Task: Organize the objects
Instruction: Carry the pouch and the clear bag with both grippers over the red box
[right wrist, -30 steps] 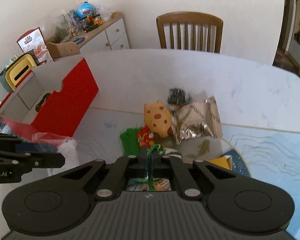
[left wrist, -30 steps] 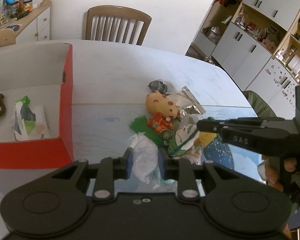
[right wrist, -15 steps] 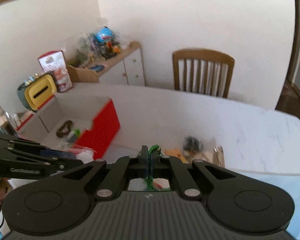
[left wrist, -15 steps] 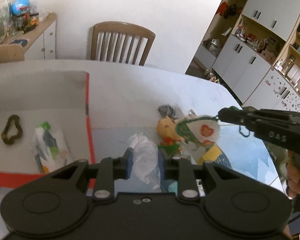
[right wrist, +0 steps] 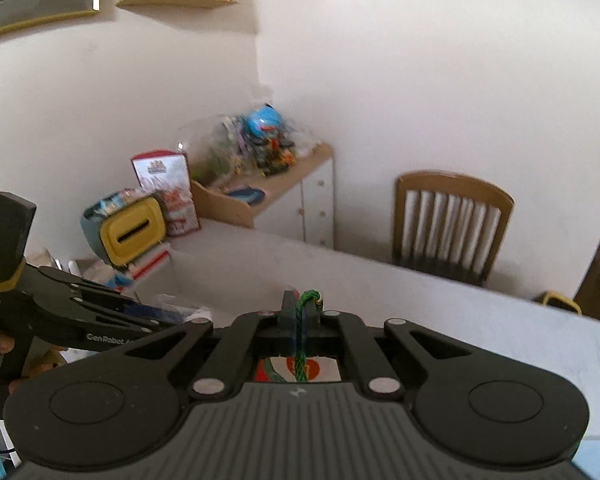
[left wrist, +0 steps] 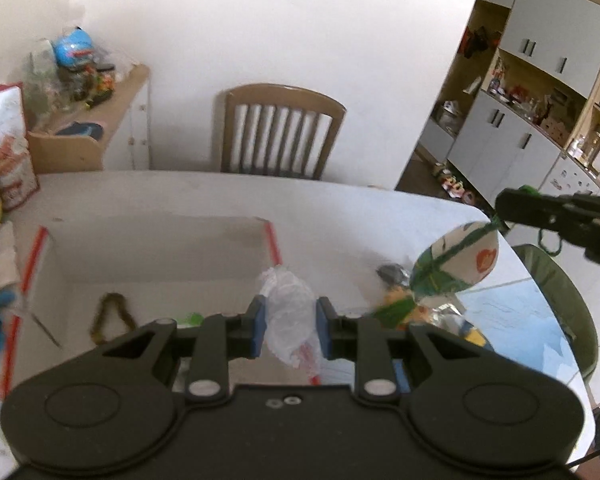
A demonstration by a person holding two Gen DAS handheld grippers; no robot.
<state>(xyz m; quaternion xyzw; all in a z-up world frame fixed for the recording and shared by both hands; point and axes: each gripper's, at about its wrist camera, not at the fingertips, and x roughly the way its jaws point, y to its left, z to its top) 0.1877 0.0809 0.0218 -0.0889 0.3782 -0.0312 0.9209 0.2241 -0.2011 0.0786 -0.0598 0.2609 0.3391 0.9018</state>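
plastic bag (left wrist: 287, 312) clamped in left tool (left wrist: 288, 326); green cord (right wrist: 300, 330) pinched in right tool (right wrist: 300, 312)

1. Open red-and-white cardboard box (left wrist: 274, 240): one, on the white table (left wrist: 340, 208).
2. Inside the box: one brown bead loop (left wrist: 110, 314).
3. Beyond the box: one brown slatted wooden chair (left wrist: 280, 136).
4. Black two-finger grippers: two, left gripper (left wrist: 290, 326) and right gripper (right wrist: 300, 310).
5. Crumpled clear plastic bags (left wrist: 288, 314): one.
6. Oval white-and-green ornaments on green cord (left wrist: 458, 262): one, right of the box.

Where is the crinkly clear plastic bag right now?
In the left wrist view the clear plastic bag is pinched in the left gripper, up over the near right corner of the open red box.
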